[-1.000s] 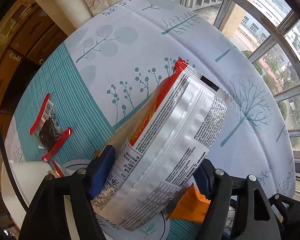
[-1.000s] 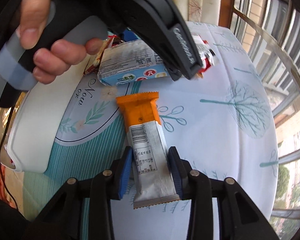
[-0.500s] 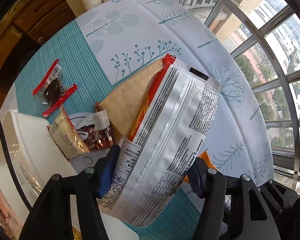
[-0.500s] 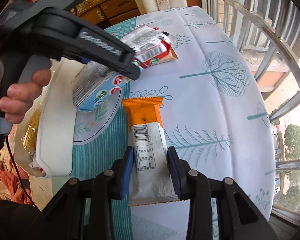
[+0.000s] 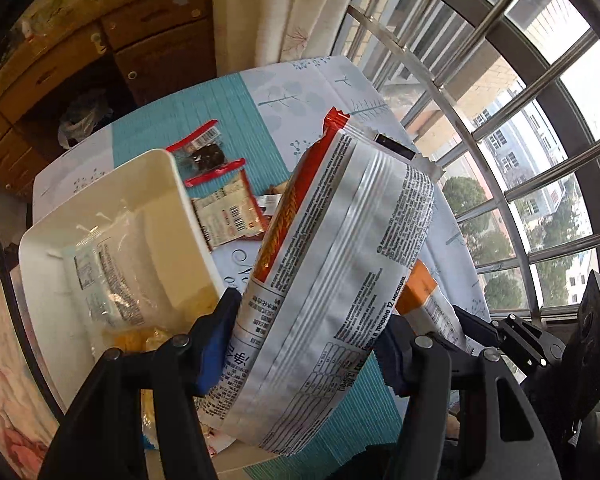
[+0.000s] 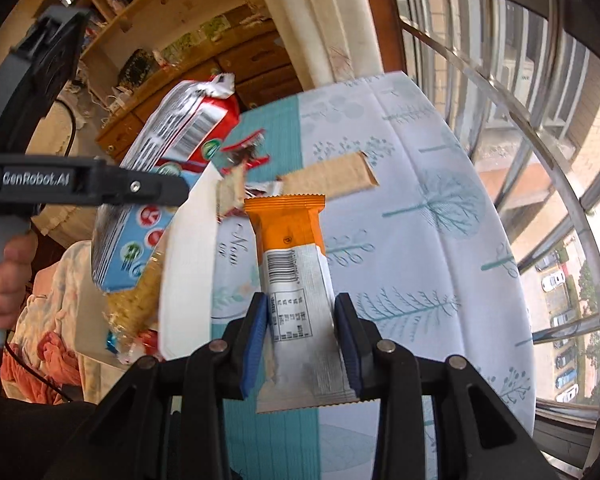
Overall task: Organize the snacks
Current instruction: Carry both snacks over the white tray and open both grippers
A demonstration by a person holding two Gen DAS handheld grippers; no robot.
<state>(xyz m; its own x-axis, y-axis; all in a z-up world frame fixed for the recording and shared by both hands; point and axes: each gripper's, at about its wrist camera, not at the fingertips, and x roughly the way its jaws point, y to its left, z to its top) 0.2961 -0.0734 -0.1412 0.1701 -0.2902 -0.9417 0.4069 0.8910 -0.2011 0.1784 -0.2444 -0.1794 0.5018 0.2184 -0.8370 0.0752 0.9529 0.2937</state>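
My left gripper (image 5: 306, 344) is shut on a large silver and red snack bag (image 5: 340, 280) and holds it in the air beside the white bin (image 5: 112, 208); the bag also shows in the right wrist view (image 6: 160, 168). My right gripper (image 6: 302, 340) is shut on an orange and silver snack bar (image 6: 296, 276), held above the table. The bar's orange end shows in the left wrist view (image 5: 420, 292). The bin (image 6: 188, 264) holds a clear packet (image 5: 104, 280) and yellow snacks (image 6: 140, 292).
On the tree-print tablecloth (image 6: 420, 220) lie a red-edged packet of dark snacks (image 5: 204, 156), a beige barcode packet (image 5: 230, 212) and a tan bar (image 6: 332, 176). A barred window (image 5: 500, 120) runs along the right. Wooden drawers (image 5: 80, 52) stand behind.
My left gripper has lifted the big bag up and toward the white bin, which now fills the left of its view. My right gripper has raised the orange bar off the table.
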